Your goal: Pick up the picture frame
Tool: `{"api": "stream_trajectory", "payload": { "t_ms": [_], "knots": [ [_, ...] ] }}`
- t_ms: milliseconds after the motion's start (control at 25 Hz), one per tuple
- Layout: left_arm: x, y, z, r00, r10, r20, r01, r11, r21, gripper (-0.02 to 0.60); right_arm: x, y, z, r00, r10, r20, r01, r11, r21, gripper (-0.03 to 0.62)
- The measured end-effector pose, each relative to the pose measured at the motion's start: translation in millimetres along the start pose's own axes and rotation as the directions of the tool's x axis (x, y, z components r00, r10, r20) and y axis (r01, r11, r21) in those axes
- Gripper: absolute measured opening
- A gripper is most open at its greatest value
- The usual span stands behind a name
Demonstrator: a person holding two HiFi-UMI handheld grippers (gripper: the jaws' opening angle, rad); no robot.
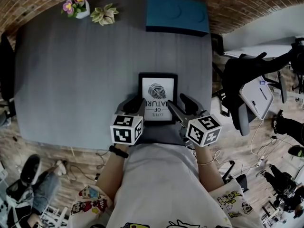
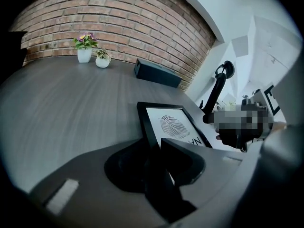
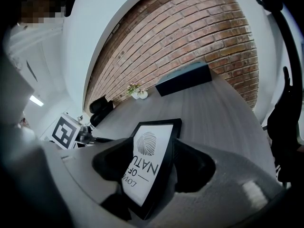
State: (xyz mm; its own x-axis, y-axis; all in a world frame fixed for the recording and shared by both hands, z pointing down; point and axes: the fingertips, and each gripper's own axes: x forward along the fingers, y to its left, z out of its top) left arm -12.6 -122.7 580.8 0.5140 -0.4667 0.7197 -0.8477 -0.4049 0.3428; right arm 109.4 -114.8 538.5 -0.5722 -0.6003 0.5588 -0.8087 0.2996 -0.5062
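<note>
Left gripper [image 2: 152, 145] pinches picture frame [image 2: 174, 125] edge; head view hides contact.

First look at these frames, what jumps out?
A black picture frame with a leaf print lies near the grey table's front edge. The right gripper is clamped on its right edge; the left gripper straddles the left edge. Far side: two potted plants and a blue box.

Left gripper [image 1: 138, 104], aiming toward one o'clock, and right gripper [image 1: 176, 101], aiming toward eleven o'clock, are each clamping a side edge of the picture frame [image 1: 157, 91].
</note>
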Motion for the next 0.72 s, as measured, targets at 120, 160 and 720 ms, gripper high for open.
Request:
{"api": "stream_trajectory", "payload": {
  "t_ms": [120, 160, 720],
  "knots": [
    [0.1, 1.3, -0.2, 1.000, -0.013, 0.014, 0.014, 0.999, -0.030, 0.107, 0.3, -1.2, -0.6, 1.000, 0.000, 0.000, 0.000, 1.000, 0.003, 0.249],
    [0.2, 1.4, -0.3, 1.000, -0.014, 0.016, 0.015, 0.999, -0.035, 0.107, 0.4, -1.5, -0.9, 1.000, 0.000, -0.001, 0.000, 1.000, 0.003, 0.249],
    [0.2, 4.7, 0.6, 0.999, -0.031, 0.013, 0.033, 0.991, -0.130, 0.097, 8.7, -5.1, -14.0, 0.993, 0.084, -0.082, -0.070, 0.983, 0.170, 0.227]
  ]
}}
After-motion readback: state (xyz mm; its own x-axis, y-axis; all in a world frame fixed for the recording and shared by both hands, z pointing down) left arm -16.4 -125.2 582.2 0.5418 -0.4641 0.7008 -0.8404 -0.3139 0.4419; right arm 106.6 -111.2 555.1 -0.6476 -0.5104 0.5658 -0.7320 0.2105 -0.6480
